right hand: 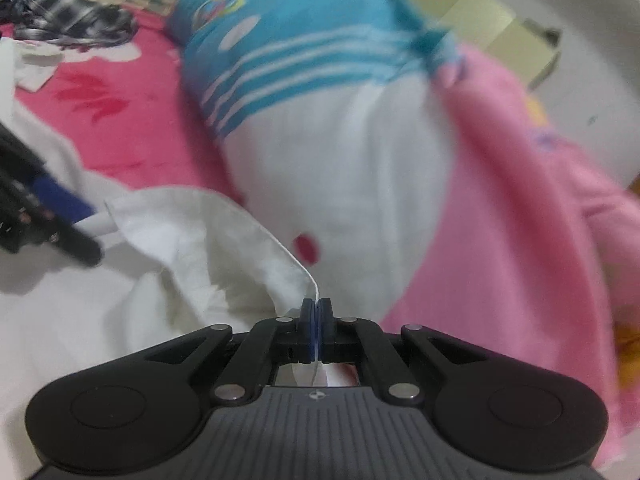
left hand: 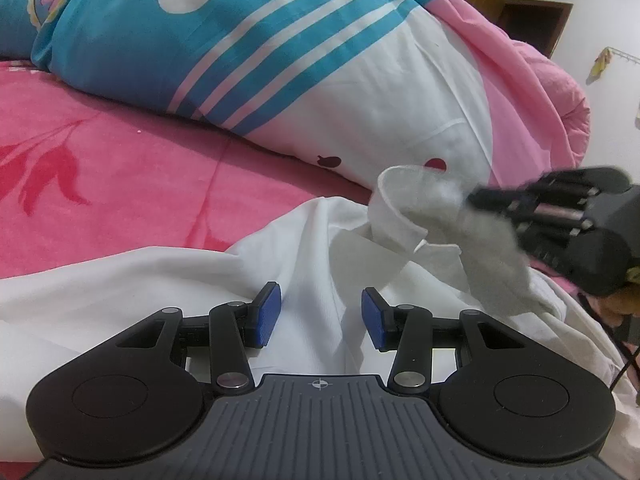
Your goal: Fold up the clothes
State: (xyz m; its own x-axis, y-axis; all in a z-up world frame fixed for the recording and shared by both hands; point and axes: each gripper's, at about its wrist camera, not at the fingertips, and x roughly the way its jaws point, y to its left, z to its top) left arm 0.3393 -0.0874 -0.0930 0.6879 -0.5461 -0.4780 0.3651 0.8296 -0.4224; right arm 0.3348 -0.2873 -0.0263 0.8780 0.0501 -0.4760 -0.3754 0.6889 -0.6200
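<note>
Shirt point(left hand: 168, 292), white, lies crumpled on a pink bed point(left hand: 100, 168) in the left wrist view, filling the lower half of the picture. Left gripper point(left hand: 321, 314) hovers over the cloth, its blue-padded fingers point(left hand: 268, 314) spread, with only a fold of cloth below the gap and nothing pinched. To the right, the right gripper point(left hand: 476, 200) shows blurred, holding a raised flap of the shirt; the collar point(left hand: 394, 208) curls upward just beside it. Behind lies a rolled quilt point(left hand: 248, 52), blue and white with stripes, with a pink quilt point(left hand: 532, 80) beyond it.

Right wrist view: the right gripper point(right hand: 316, 312) has its fingers point(right hand: 307, 320) pressed together on a thin edge of the shirt point(right hand: 192, 236), which rises from the bed to the pads. The left gripper point(right hand: 60, 220) appears at the left edge, over the cloth. The striped quilt point(right hand: 320, 112) and pink quilt point(right hand: 520, 184) lie ahead, blurred. A checked garment point(right hand: 76, 20) lies far back on the bed point(right hand: 120, 120).
</note>
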